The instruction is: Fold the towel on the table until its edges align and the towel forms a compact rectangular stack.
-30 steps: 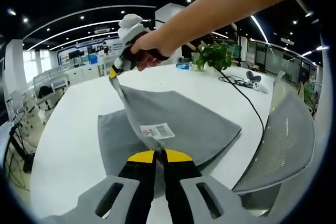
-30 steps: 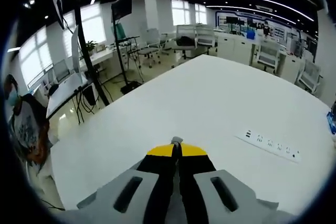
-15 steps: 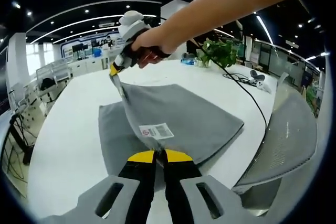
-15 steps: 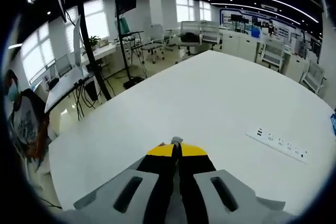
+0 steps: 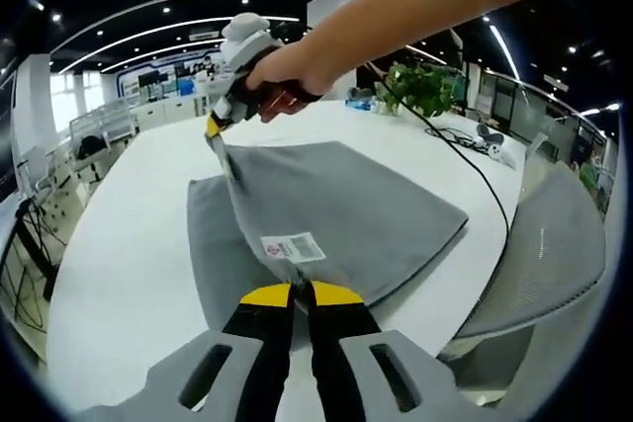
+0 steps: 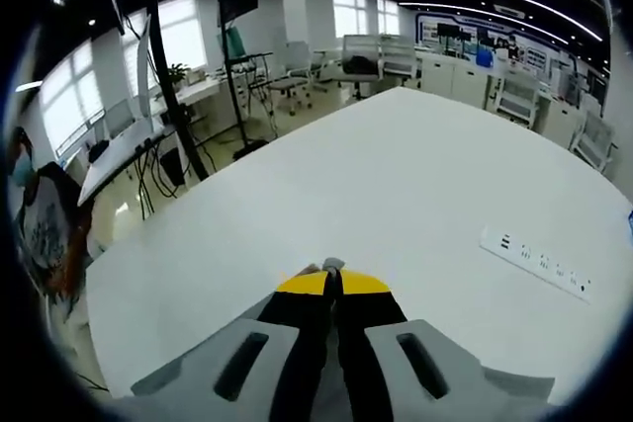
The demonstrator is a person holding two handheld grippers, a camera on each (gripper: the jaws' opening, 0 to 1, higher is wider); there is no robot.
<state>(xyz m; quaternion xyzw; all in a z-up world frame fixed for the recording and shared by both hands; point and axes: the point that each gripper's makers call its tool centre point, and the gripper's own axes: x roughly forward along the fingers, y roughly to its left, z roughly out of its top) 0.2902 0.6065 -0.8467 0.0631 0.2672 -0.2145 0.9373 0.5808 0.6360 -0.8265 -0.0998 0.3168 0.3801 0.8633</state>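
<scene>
A grey towel (image 5: 346, 214) lies partly folded on the white table (image 5: 129, 264), its upper layer lifted off the lower one. A white label (image 5: 294, 246) shows near the lifted near corner. My left gripper (image 5: 300, 291) is shut on that near corner. My right gripper (image 5: 215, 132), held by a person's hand, is shut on the far corner of the same lifted edge. In the right gripper view my right gripper (image 6: 332, 274) is shut, with a sliver of grey towel (image 6: 333, 265) between its tips, above the bare white table (image 6: 396, 185).
A potted plant (image 5: 420, 96) and a black cable (image 5: 475, 185) sit at the table's far right, and a grey mesh chair (image 5: 544, 264) stands beside it. A white power strip (image 6: 539, 266) lies on the table. Office desks and chairs (image 6: 297, 66) stand beyond it.
Both grippers keep their hold while the lifted edge drifts slightly. The views have shifted a little with the hands, and the towel's upper layer looks a bit more spread.
</scene>
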